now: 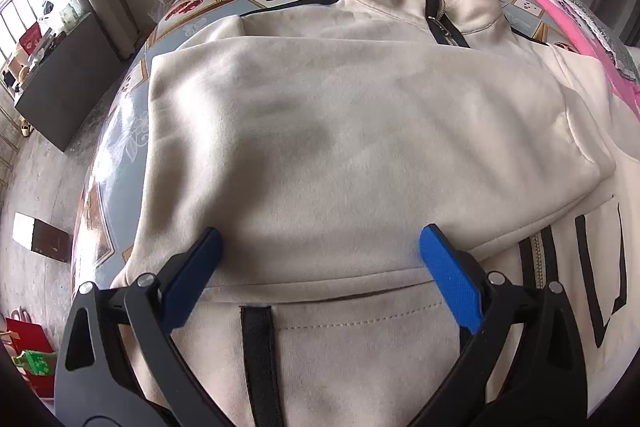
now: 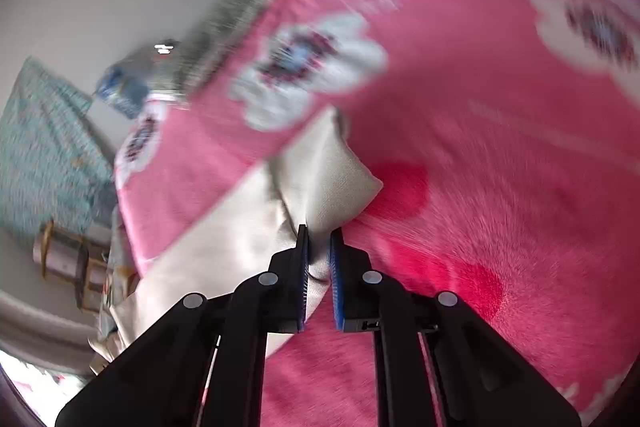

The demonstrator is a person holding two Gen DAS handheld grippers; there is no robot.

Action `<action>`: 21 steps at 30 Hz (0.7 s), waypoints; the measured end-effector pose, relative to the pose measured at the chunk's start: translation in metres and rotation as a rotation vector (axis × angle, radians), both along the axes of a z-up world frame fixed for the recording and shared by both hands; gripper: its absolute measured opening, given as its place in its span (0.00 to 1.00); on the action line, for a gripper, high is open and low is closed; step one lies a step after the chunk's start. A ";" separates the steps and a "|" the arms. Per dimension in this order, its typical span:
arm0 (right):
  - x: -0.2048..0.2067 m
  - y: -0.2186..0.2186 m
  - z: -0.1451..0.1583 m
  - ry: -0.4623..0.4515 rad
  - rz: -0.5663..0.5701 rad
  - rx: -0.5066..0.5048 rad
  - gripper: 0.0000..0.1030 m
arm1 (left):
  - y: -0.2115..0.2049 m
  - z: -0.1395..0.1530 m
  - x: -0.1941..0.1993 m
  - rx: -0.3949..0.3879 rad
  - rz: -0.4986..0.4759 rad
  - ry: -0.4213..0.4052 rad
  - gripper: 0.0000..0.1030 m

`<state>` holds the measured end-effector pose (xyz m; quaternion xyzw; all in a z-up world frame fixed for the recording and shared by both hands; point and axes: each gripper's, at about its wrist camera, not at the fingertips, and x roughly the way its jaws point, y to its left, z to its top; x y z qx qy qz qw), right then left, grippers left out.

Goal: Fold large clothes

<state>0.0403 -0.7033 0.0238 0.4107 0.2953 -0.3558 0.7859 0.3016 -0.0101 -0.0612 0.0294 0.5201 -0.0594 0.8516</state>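
cream zip jacket (image 1: pixel 352 131) lies spread on the patterned worktop (image 1: pixel 120 131), one sleeve folded across the chest, collar at the far end. left claw (image 1: pixel 320 243) spread wide just above the folded sleeve's lower edge, blue pads (image 1: pixel 448 279) clear of the cloth, nothing held. right claw (image 2: pixel 318 239) pinched closed on a cream fold of the jacket (image 2: pixel 324 179) over a pink fleece blanket (image 2: pixel 500 167); that view is blurred.
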 end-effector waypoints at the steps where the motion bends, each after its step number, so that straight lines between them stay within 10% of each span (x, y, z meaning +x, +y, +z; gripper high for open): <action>1: 0.004 0.006 0.014 -0.012 0.023 -0.029 0.10 | 0.000 0.000 0.000 0.000 -0.007 0.002 0.93; 13: 0.114 0.192 0.209 -0.359 0.570 -0.298 0.09 | 0.012 0.010 -0.002 -0.032 -0.038 -0.016 0.93; 17: 0.167 0.300 0.221 -0.420 0.847 -0.298 0.09 | 0.017 0.002 -0.002 -0.042 -0.042 -0.007 0.93; 21: 0.219 0.401 0.171 -0.351 1.067 -0.241 0.09 | 0.021 0.004 -0.005 -0.065 -0.043 -0.009 0.93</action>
